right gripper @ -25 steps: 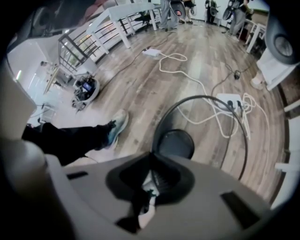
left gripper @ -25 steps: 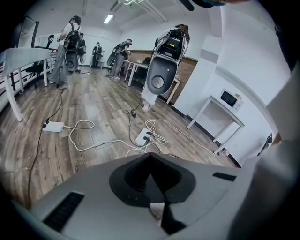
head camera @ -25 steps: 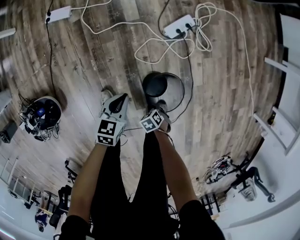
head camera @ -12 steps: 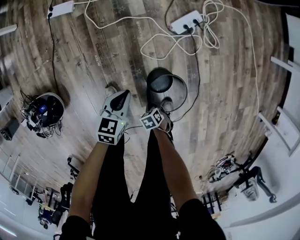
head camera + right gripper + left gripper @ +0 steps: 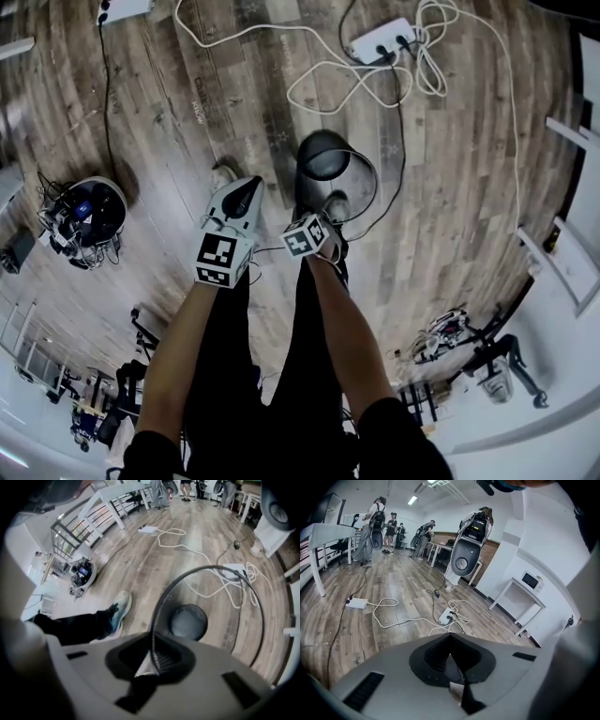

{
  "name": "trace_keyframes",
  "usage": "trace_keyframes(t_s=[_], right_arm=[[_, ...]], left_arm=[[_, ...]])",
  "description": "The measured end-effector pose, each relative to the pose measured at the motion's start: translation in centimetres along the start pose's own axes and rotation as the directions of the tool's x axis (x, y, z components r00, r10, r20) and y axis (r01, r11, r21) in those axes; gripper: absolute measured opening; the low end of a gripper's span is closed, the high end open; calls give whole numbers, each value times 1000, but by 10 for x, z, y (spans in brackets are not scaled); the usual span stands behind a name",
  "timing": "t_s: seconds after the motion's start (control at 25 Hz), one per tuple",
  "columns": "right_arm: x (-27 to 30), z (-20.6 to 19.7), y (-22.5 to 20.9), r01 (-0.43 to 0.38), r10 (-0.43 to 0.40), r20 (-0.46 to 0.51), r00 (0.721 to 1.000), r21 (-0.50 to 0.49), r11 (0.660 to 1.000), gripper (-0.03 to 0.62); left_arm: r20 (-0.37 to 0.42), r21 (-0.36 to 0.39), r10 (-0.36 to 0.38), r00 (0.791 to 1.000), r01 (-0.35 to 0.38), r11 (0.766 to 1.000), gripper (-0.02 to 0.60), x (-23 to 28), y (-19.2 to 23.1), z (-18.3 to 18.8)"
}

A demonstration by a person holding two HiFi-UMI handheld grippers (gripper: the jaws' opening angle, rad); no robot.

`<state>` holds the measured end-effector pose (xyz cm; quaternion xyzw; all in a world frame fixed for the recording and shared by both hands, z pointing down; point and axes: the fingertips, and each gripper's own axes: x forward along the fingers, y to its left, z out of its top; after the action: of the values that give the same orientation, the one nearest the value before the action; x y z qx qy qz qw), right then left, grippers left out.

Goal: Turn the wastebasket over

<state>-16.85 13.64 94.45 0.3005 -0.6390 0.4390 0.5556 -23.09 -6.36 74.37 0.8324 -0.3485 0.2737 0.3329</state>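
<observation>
The wastebasket (image 5: 322, 157) is black wire mesh and stands upright on the wood floor, open end up; in the right gripper view its dark bottom (image 5: 188, 622) shows through the round rim. My right gripper (image 5: 330, 202) points steeply down at the near side of that rim. The thin rim runs between its jaws (image 5: 152, 656), which are opening. My left gripper (image 5: 248, 192) hangs to the left of the basket, shut and with nothing in it (image 5: 451, 641).
A power strip (image 5: 380, 42) with looped white cables lies beyond the basket, and a black cable curls round its right side. A shoe (image 5: 222, 175) is just left of it. A round device with wires (image 5: 89, 211) sits far left, and white table legs (image 5: 562, 262) stand at the right.
My right gripper has sunk a little at the basket's rim. The basket stays upright in the same spot. The left gripper has not moved.
</observation>
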Motion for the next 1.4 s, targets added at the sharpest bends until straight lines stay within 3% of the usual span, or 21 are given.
trace_keyframes(t_s=[0.2,0.36,0.56,0.64,1.0,1.2,1.4], right_arm=[[-1,1,-2,-8,8,17,1000,-3,1000,67],[-12,3,-6,-24,23,22,999,28,999,126],[-53,7,-13,-21,18,50,999,55,998,123],[-77,6,-14,-41,35,61,998,103,994,71],[-220,36,-12,-93,44,181,983,276,957,35],[-302,59,-15,-170,35,285,958,466,868,32],[-380,80,-19,-172,-20,376,927,472,864,32]], left_arm=[[-1,-6,4,1000,-4,1000,32,-5,1,-3],[3,-24,11,1000,-11,1000,32,-15,0,0],[15,-46,21,1000,-21,999,32,-39,-11,17],[20,-55,28,999,-27,998,32,-51,-16,28],[44,-50,15,999,-13,999,32,-125,-66,111],[62,-67,-2,998,6,998,32,-173,-101,161],[107,-62,-5,994,12,998,32,-212,-137,210]])
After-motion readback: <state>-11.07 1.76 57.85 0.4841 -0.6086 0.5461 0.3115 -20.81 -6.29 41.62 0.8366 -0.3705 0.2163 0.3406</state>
